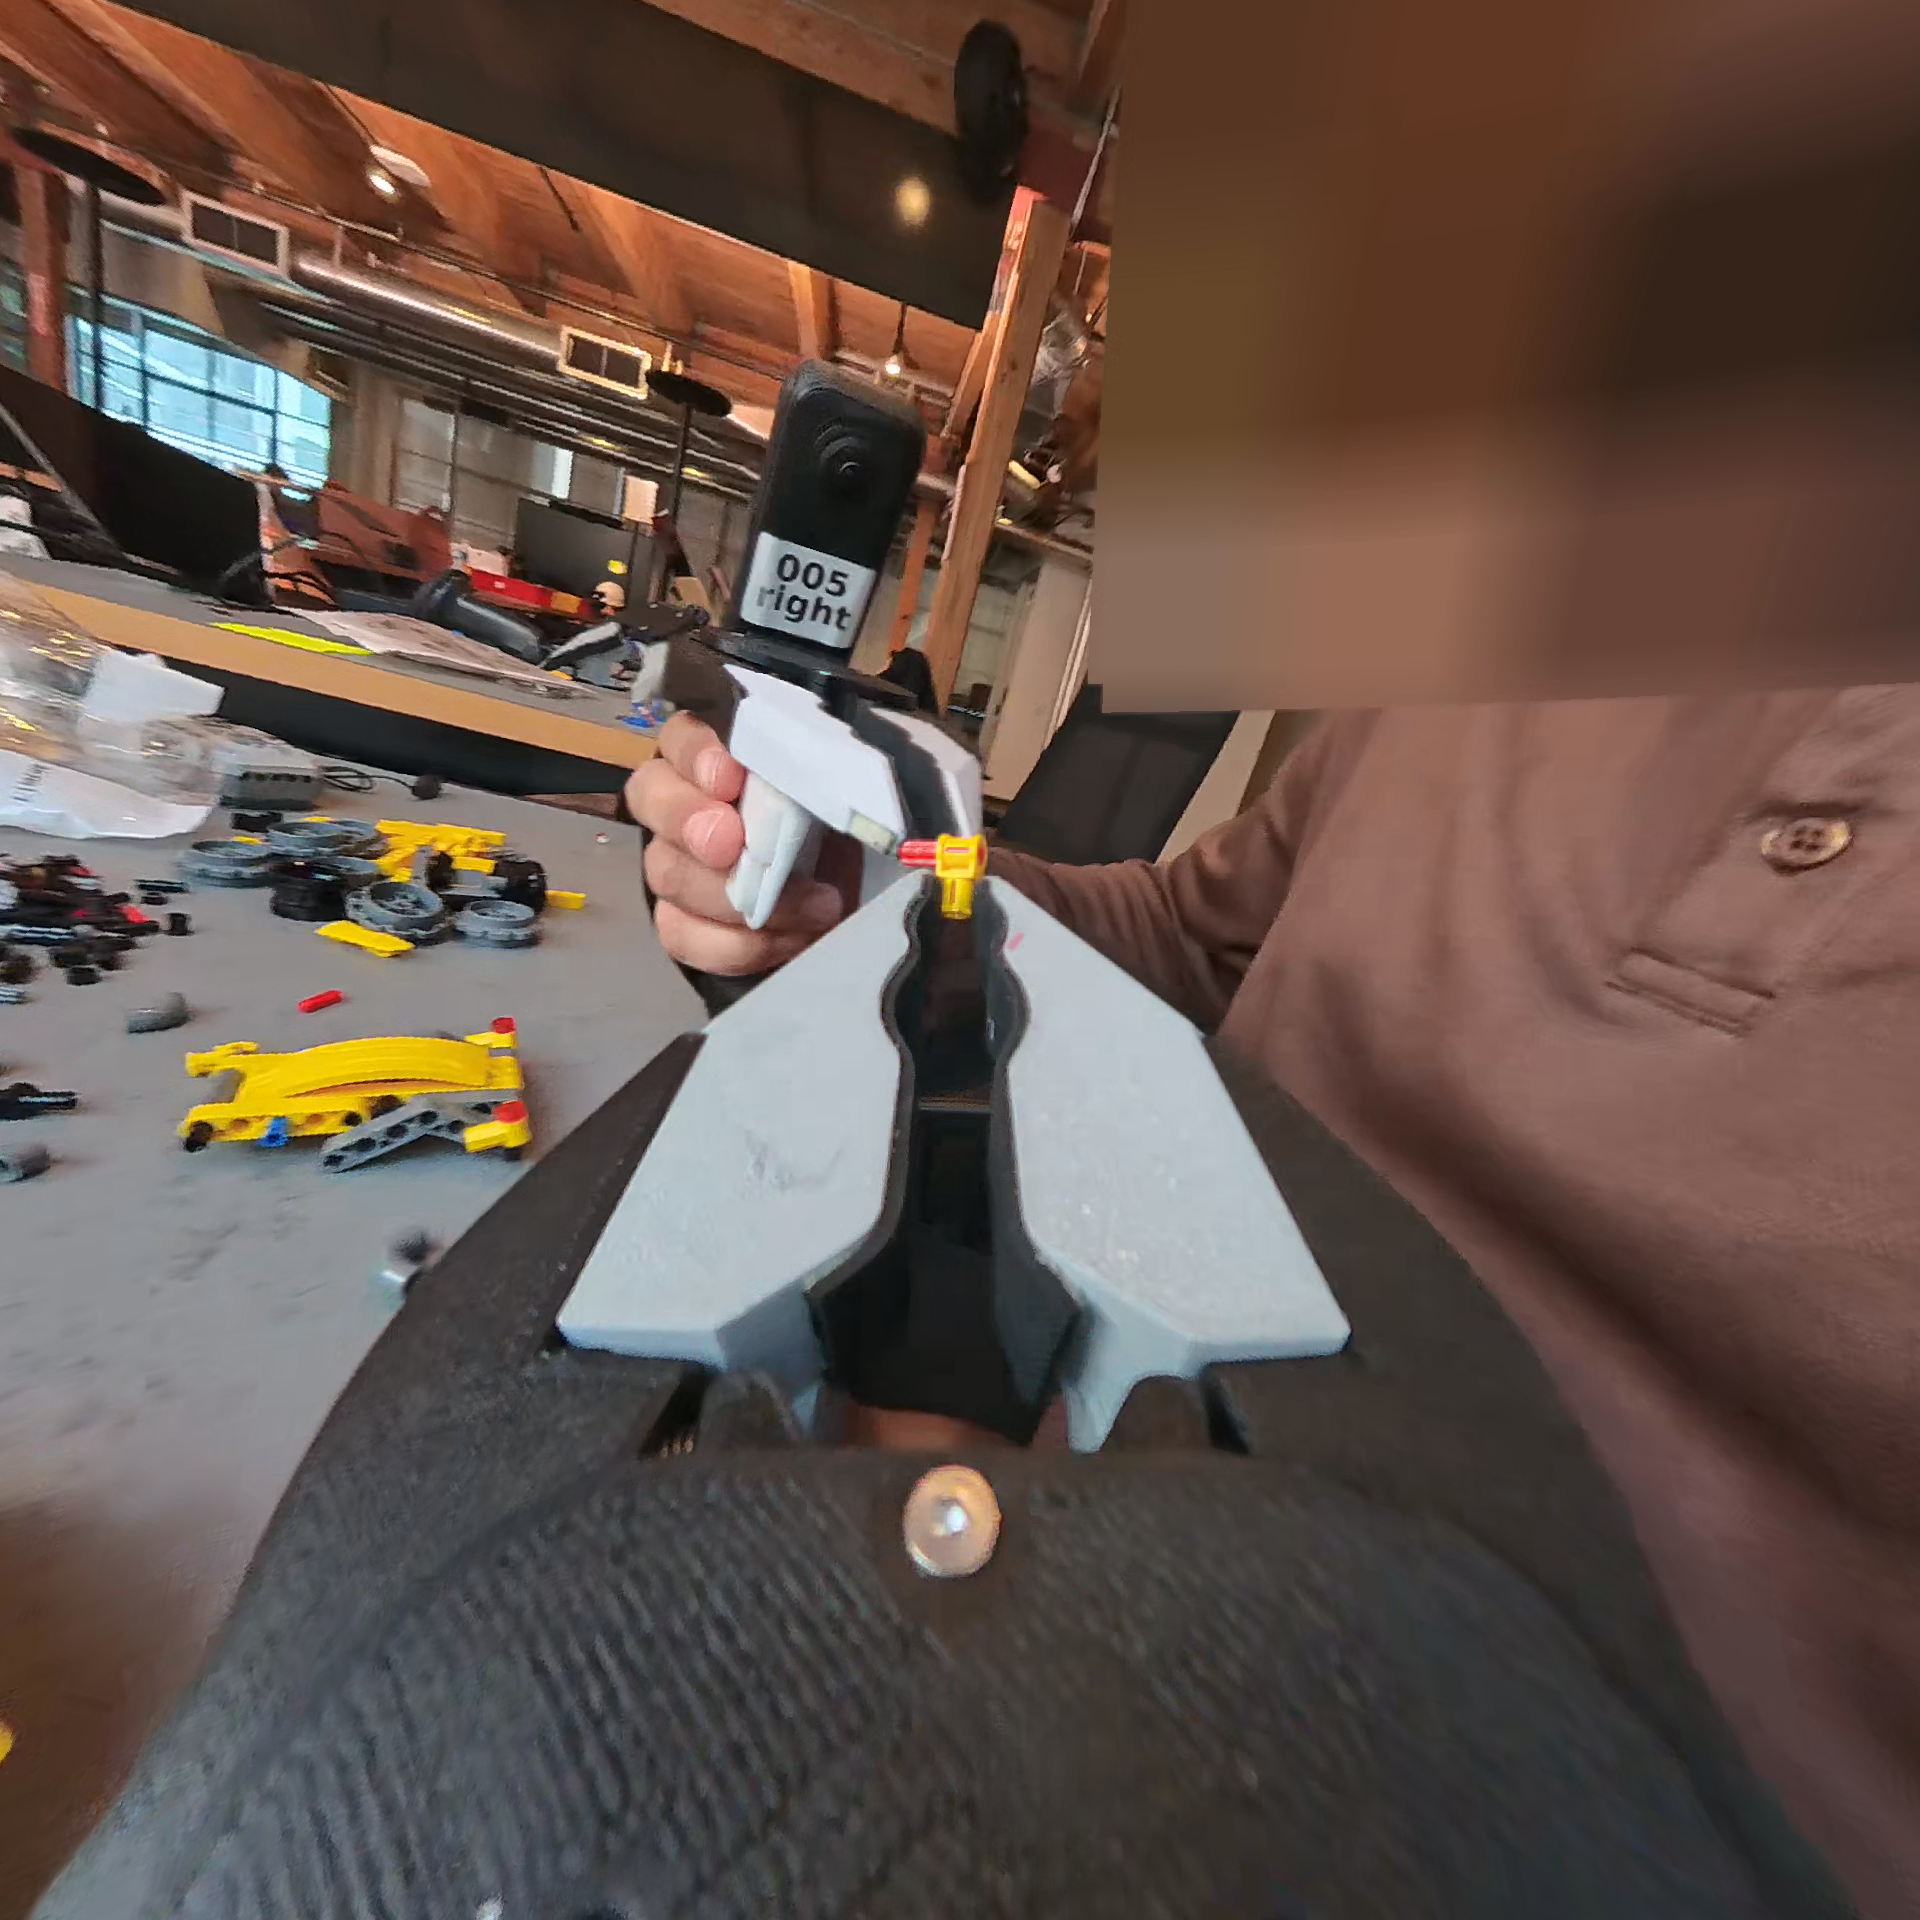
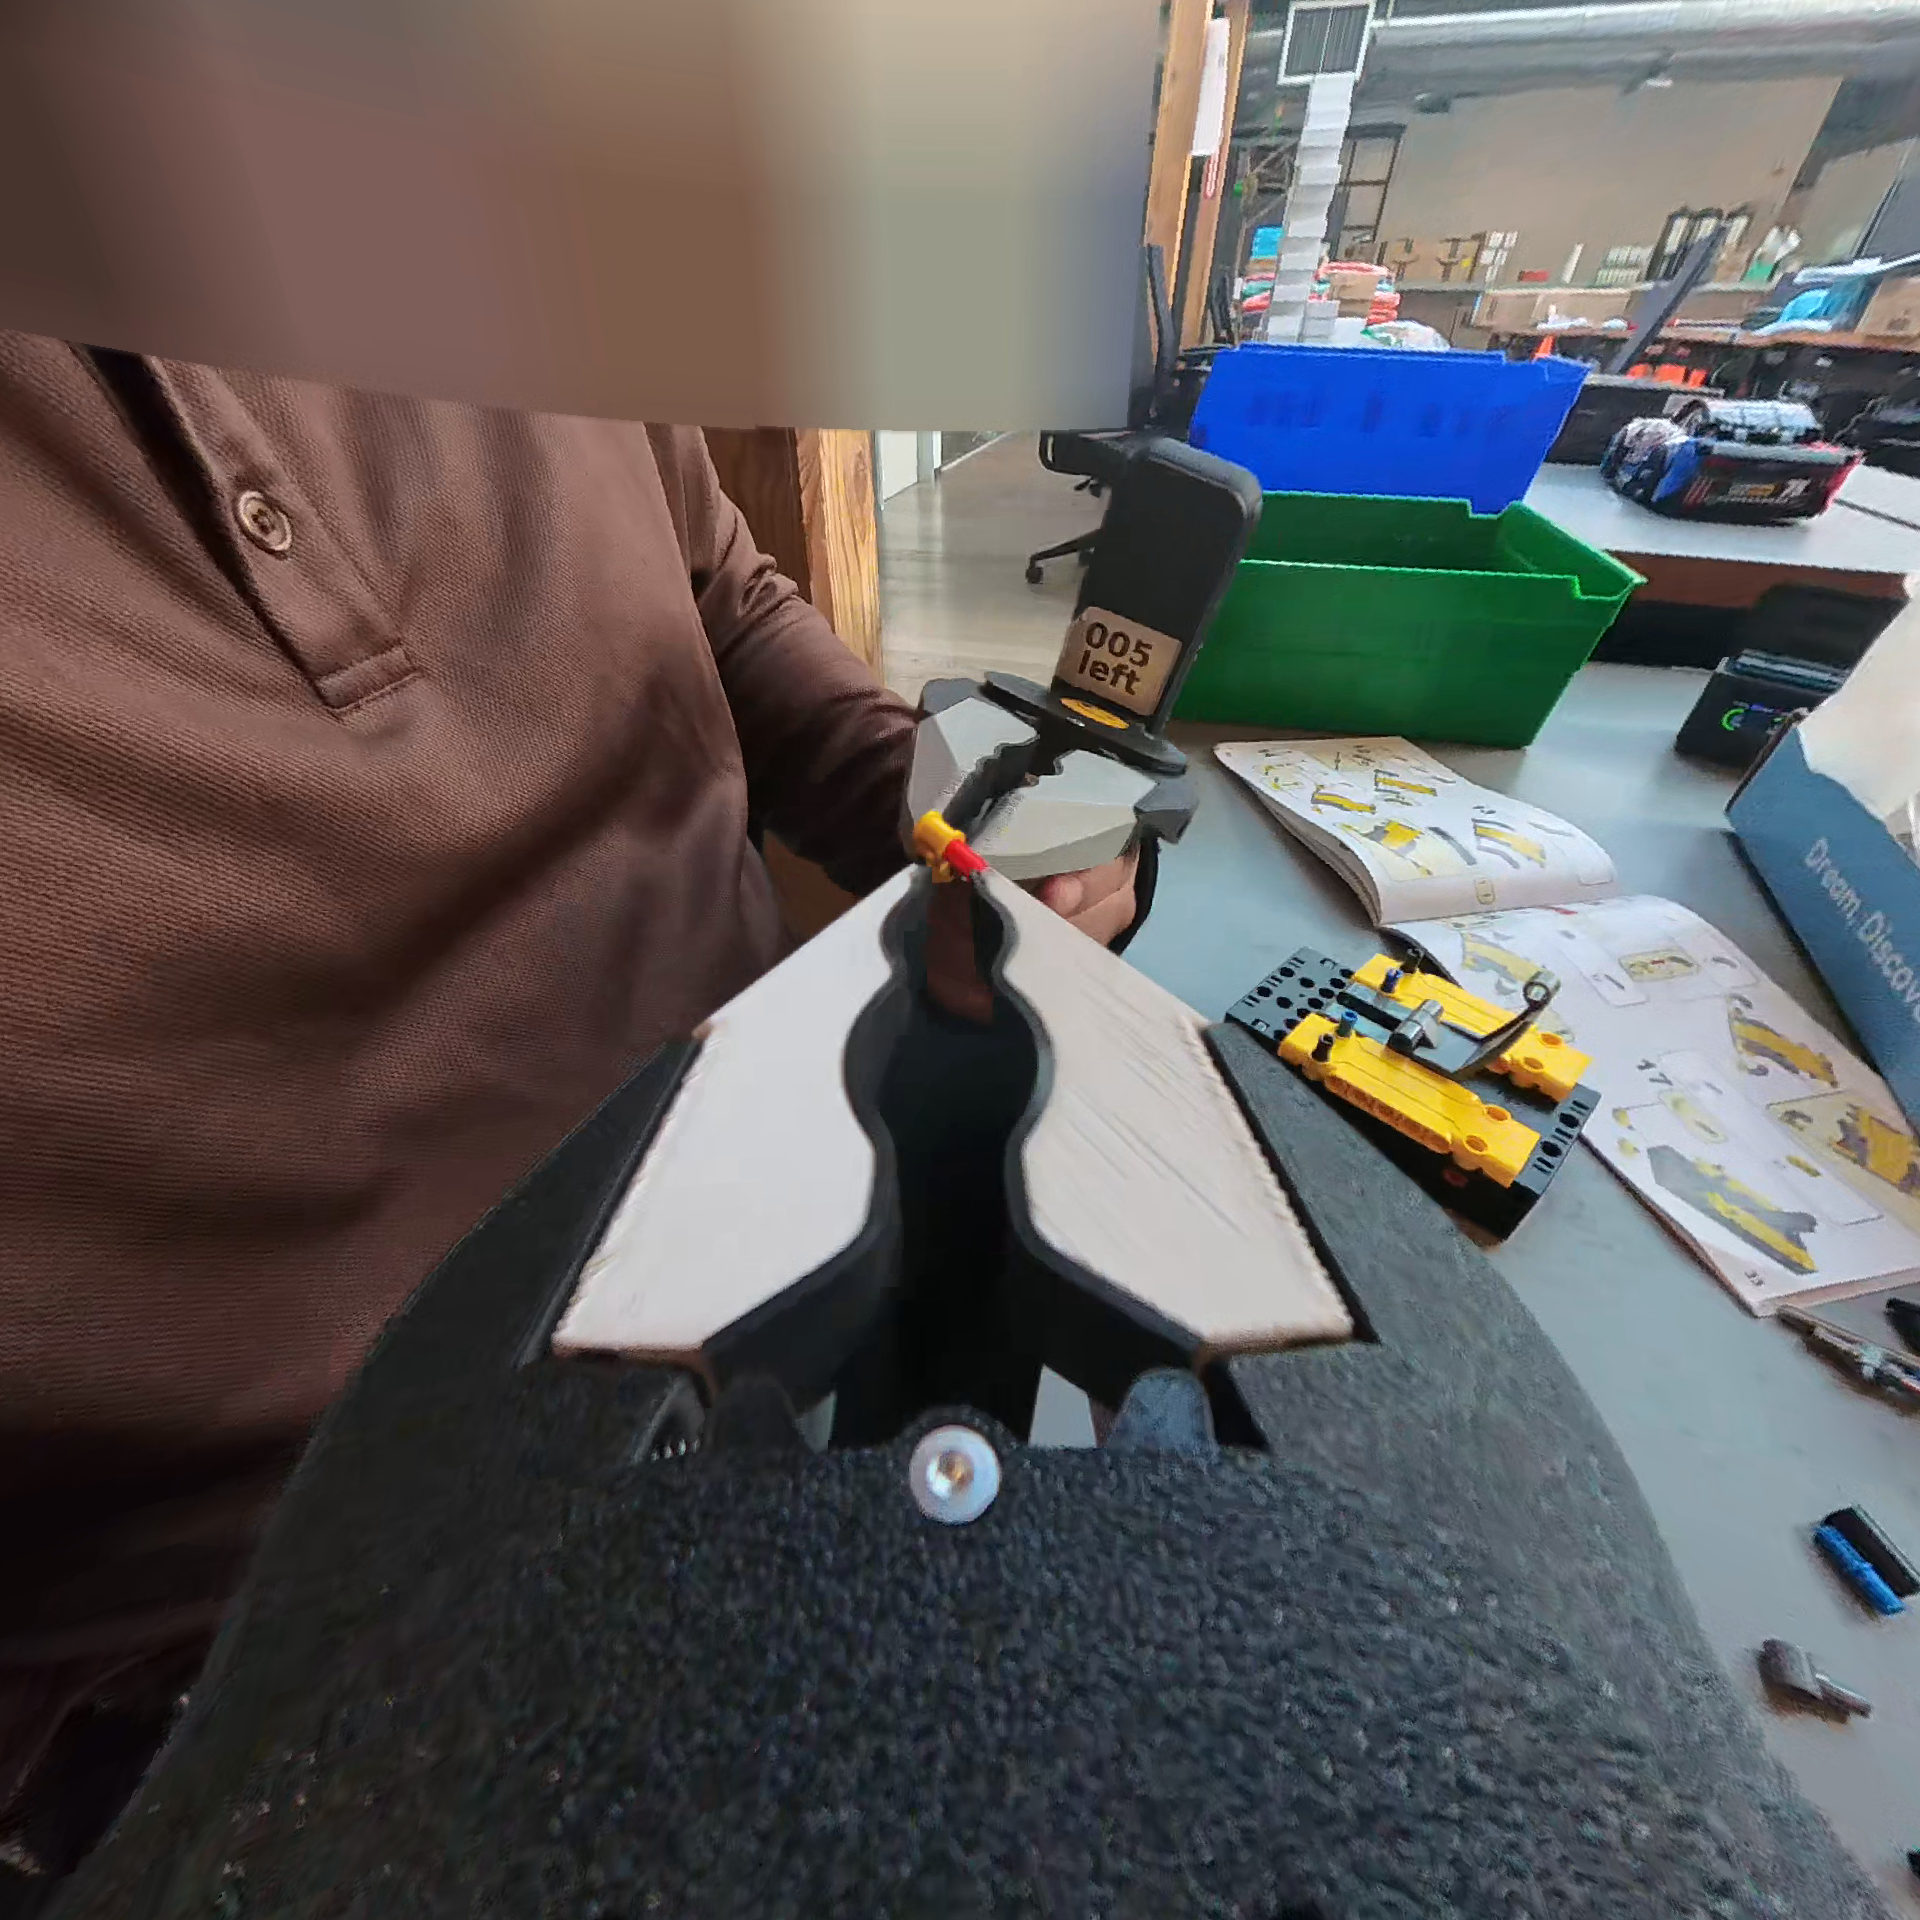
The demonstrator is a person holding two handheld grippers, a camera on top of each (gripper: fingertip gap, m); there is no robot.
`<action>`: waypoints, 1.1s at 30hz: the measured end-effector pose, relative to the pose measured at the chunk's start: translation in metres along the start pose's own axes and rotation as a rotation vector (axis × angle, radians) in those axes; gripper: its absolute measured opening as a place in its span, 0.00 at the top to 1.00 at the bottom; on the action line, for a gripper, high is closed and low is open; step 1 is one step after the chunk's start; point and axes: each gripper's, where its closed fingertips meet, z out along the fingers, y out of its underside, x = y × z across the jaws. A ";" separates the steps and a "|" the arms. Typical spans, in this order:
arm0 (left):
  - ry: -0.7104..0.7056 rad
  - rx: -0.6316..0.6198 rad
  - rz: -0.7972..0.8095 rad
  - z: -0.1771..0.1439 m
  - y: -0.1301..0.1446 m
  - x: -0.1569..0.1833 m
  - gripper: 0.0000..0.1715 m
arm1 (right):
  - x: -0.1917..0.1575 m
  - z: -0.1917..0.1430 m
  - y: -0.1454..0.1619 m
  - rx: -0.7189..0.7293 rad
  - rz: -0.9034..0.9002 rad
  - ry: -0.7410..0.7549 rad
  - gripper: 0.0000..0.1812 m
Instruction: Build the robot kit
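**Two grippers meeting on one small yellow-and-red piece**

In the left wrist view, the left gripper is pinching a small yellow connector between its closed tips, at 12 o'clock from the camera. A red pin is sticking out of the connector toward 9 o'clock, and the right gripper is clamping that pin at its tip. A hand is wrapping the right gripper's handle. Both tools are hanging in the air in front of a person's brown shirt.

Farther off at 9 o'clock, a yellow brick assembly is lying on the grey table, with grey wheels and loose parts beyond it.

In the right wrist view, a yellow-and-black brick build is resting at 3 o'clock beside open instruction booklets, and a green bin is sitting farther back at 1 o'clock.
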 end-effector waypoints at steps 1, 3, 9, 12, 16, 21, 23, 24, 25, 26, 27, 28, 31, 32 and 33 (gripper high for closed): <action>0.022 0.009 -0.020 0.000 -0.001 0.003 0.98 | 0.001 -0.001 -0.001 0.004 0.000 0.005 0.95; 0.056 0.026 -0.057 0.000 -0.003 0.008 0.98 | -0.001 0.000 -0.001 0.001 0.001 -0.005 0.94; 0.114 0.023 -0.094 0.005 0.004 0.018 0.98 | -0.014 0.003 -0.005 0.000 -0.038 -0.046 0.94; 0.122 0.036 -0.116 0.005 0.003 0.018 0.98 | -0.016 0.004 -0.004 -0.001 -0.036 -0.056 0.95; 0.141 0.042 -0.136 0.006 0.004 0.020 0.98 | -0.019 0.007 -0.003 0.007 -0.029 -0.076 0.96; 0.149 0.053 -0.154 0.006 0.004 0.021 0.98 | -0.020 0.007 -0.004 0.009 -0.029 -0.078 0.96; 0.143 0.050 -0.159 0.007 0.005 0.019 0.98 | -0.018 0.006 -0.002 0.007 -0.017 -0.070 0.97; 0.124 0.044 -0.157 0.007 0.006 0.016 0.98 | -0.014 0.005 -0.001 0.001 -0.010 -0.052 0.97; 0.093 0.035 -0.150 0.006 0.007 0.011 0.98 | -0.010 0.003 0.002 -0.011 0.005 -0.033 0.96; 0.057 0.023 -0.137 0.005 0.008 0.005 0.98 | -0.006 0.001 0.006 -0.030 0.023 -0.014 0.97; 0.007 -0.002 -0.119 0.004 0.011 -0.002 0.98 | 0.000 -0.001 0.010 -0.053 0.038 0.016 0.97; -0.062 -0.042 -0.097 0.001 0.015 -0.013 0.98 | 0.007 -0.004 0.016 -0.087 0.049 0.053 0.97; -0.257 -0.165 -0.005 -0.009 0.025 -0.041 0.97 | 0.025 -0.012 0.038 -0.217 0.077 0.154 0.98; -0.318 -0.221 0.028 -0.013 0.029 -0.050 0.96 | 0.033 -0.015 0.048 -0.284 0.086 0.199 0.98; -0.383 -0.293 0.069 -0.017 0.035 -0.059 0.95 | 0.042 -0.019 0.060 -0.363 0.089 0.252 0.98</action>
